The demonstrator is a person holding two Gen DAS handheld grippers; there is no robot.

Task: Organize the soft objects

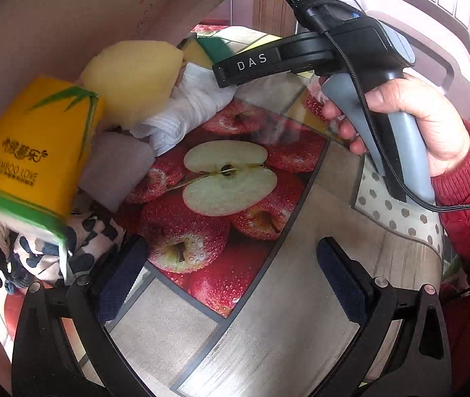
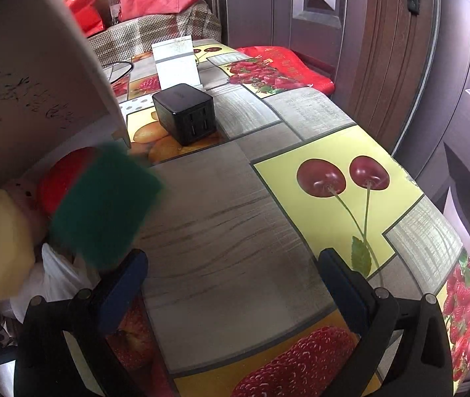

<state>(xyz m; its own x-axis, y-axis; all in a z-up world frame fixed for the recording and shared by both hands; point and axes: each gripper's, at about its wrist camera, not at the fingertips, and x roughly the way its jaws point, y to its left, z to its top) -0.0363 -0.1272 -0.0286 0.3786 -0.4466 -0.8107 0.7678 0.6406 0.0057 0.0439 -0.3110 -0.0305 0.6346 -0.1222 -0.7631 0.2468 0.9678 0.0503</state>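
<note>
A heap of soft things lies along a pale box wall (image 1: 69, 10) on the left: a yellow tissue pack (image 1: 33, 152), a pale yellow sponge (image 1: 132, 76), a grey sponge (image 1: 116, 168), a white cloth (image 1: 185, 109), a black-and-white patterned cloth (image 1: 69, 248). My left gripper (image 1: 231, 278) is open over the fruit-print tablecloth (image 1: 268, 314), empty, with its left finger beside the patterned cloth. My right gripper (image 2: 231, 284) is open and empty too. A blurred green scouring sponge (image 2: 102, 205) sits just beyond its left finger, next to a red item (image 2: 59, 178) and the yellow sponge (image 2: 0, 241).
A black charger block (image 2: 185, 112) and a white card (image 2: 177, 63) stand farther back on the table. A red cloth (image 2: 284, 66) lies at the far right edge, by a dark door (image 2: 383, 49). A hand in a red sleeve (image 1: 433, 132) holds the right tool.
</note>
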